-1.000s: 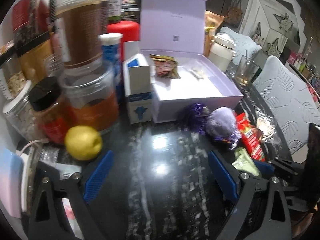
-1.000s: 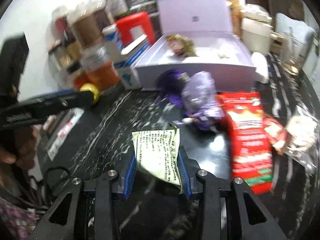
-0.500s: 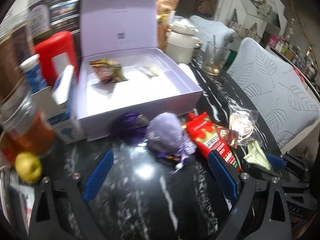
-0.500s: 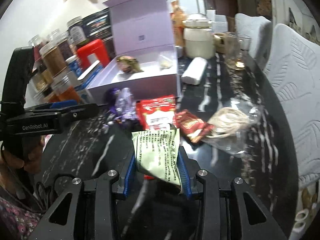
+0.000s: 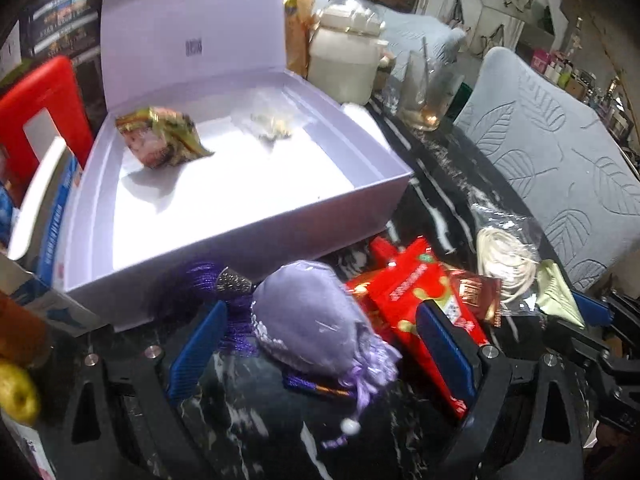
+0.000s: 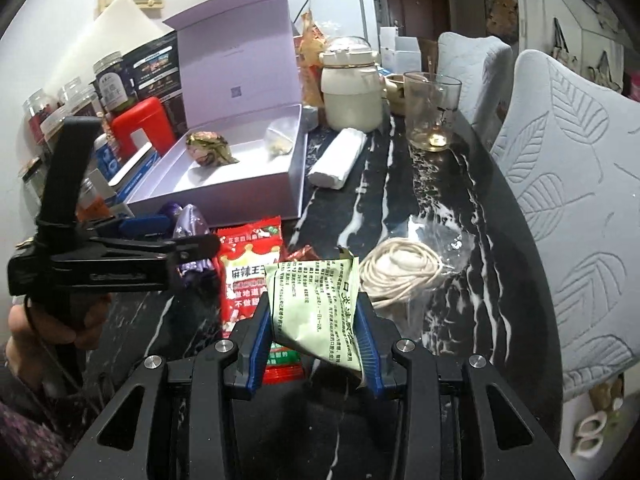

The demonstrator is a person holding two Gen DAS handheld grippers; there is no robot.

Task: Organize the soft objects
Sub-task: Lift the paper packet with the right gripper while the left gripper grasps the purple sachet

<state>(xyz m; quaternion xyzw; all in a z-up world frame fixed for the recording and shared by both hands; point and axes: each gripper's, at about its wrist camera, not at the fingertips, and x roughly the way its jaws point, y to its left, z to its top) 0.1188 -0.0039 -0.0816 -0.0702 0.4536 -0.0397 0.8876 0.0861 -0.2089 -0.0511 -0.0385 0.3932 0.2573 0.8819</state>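
My left gripper (image 5: 320, 344) is open, its blue pads on either side of a lilac drawstring pouch (image 5: 308, 316) lying on the black marble table. A dark purple pouch (image 5: 208, 280) lies behind it. My right gripper (image 6: 316, 324) is shut on a pale green packet (image 6: 316, 300), held above the table; the packet also shows in the left wrist view (image 5: 556, 296). The open lilac box (image 5: 224, 184) holds a crumpled snack wrapper (image 5: 160, 140) and a small clear bag (image 5: 272, 124). A red snack packet (image 6: 248, 264) lies by the pouches.
A bagged coil of white cord (image 6: 400, 272) and a small red sachet (image 5: 476, 296) lie right of the red packet. Jars (image 6: 68, 108), a red tin (image 6: 140, 124), a white pot (image 6: 352, 96), a glass (image 6: 432, 108) and a white roll (image 6: 340, 156) surround the box. A yellow lemon (image 5: 16, 392) sits left.
My left gripper swung right and forward, from the jars and lemon to straddle the lilac pouch. My right gripper drew back and rose with the green packet still held.
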